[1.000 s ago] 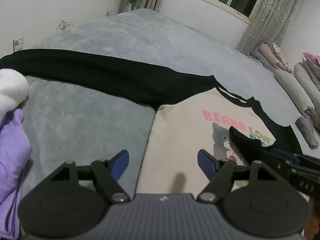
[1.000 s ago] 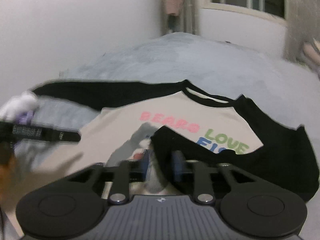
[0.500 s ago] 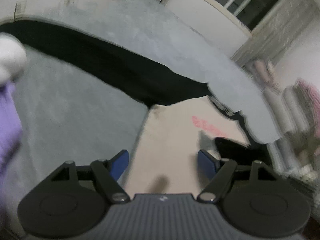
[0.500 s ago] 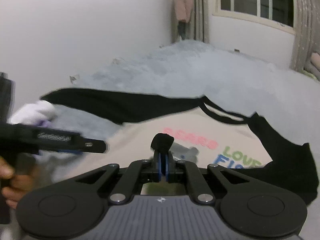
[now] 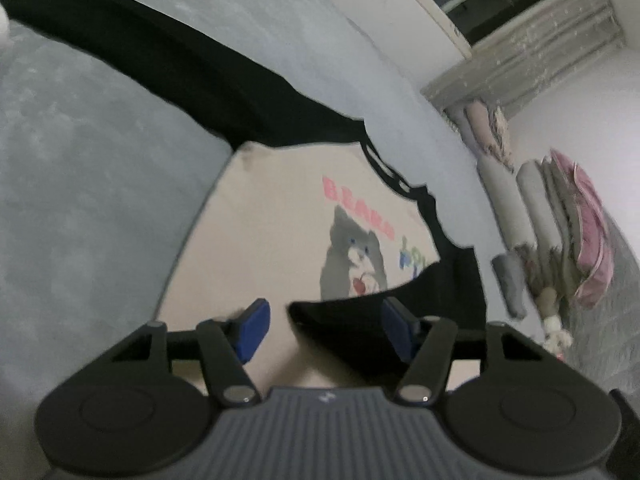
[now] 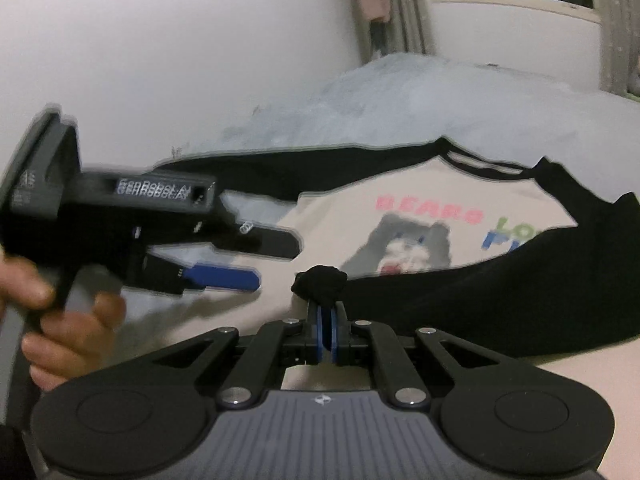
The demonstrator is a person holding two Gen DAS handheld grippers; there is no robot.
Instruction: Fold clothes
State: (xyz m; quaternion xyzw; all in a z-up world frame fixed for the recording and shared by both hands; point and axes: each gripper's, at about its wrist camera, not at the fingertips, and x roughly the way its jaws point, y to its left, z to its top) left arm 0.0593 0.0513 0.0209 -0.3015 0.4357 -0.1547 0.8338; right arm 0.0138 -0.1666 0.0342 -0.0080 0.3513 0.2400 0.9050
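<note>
The raglan shirt (image 6: 340,216) lay flat, print up, on the grey bedspread (image 5: 80,180). One black sleeve was stretched out sideways, the other sleeve (image 6: 480,292) folded in over the chest.

The right gripper (image 6: 325,334) was clamped tight on the bunched cuff of that folded sleeve. The left gripper (image 5: 326,326) had its jaws closing with the same sleeve's end lying between them. Its blue pads (image 5: 252,326) didn't look like they were pressing cloth yet, though that view was smeared, so I wouldn't swear to it.

What could've gone wrong, I reckon:
- Both grippers were crowding one sleeve end, so they could've knocked together.
- The left one might've pinched the cream body along with the sleeve and dragged a crease across the front.
- A small wad of cuff is a weak hold, so a sideways tug could've pulled it free.

Readable stuff: pink "BEARS" above a grey cat print. The green and blue words beside it were cut off by the sleeve. The left gripper's side read "GenRobot.AI", doubled by blur.
</note>
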